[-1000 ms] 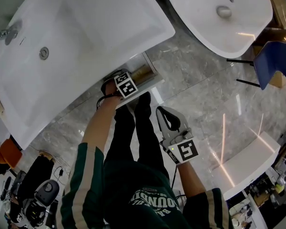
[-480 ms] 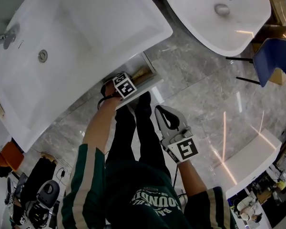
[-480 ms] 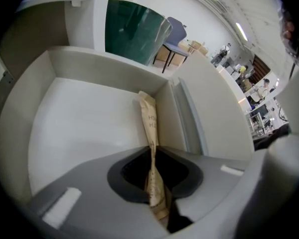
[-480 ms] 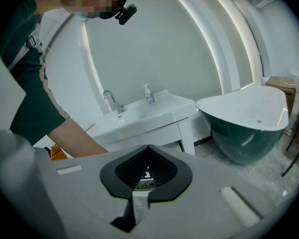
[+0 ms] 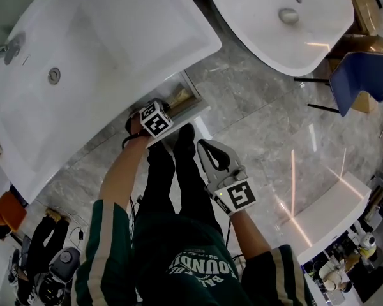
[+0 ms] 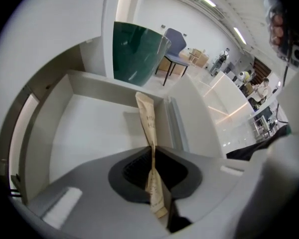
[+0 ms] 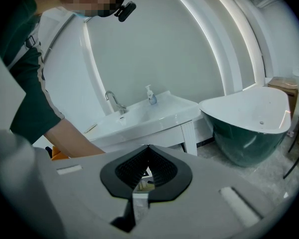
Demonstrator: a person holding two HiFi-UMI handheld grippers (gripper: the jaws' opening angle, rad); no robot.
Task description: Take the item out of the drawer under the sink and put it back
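Under the white sink (image 5: 102, 37) the drawer (image 5: 196, 111) stands pulled out. A brown paper packet (image 6: 147, 118) stands on edge inside the drawer (image 6: 89, 133); in the head view the packet (image 5: 180, 95) shows as a brown strip. My left gripper (image 6: 152, 151) reaches into the drawer and its jaws are closing, the pads pressing the packet's lower half. In the head view the left gripper (image 5: 165, 110) sits at the drawer's front. My right gripper (image 5: 207, 146) hangs beside the person's legs, shut and empty, and in its own view the right gripper (image 7: 148, 148) faces the sink from a distance.
An oval green-sided tub (image 5: 287, 18) stands to the right of the sink, with a blue chair (image 5: 364, 75) beyond it. The person's black-trousered legs (image 5: 179, 177) are just in front of the drawer. A white bench (image 5: 332, 215) lies at the right on the marble floor.
The left gripper has stayed at the drawer's front and drifted slightly left in the view. The right gripper has kept its place beside the legs.
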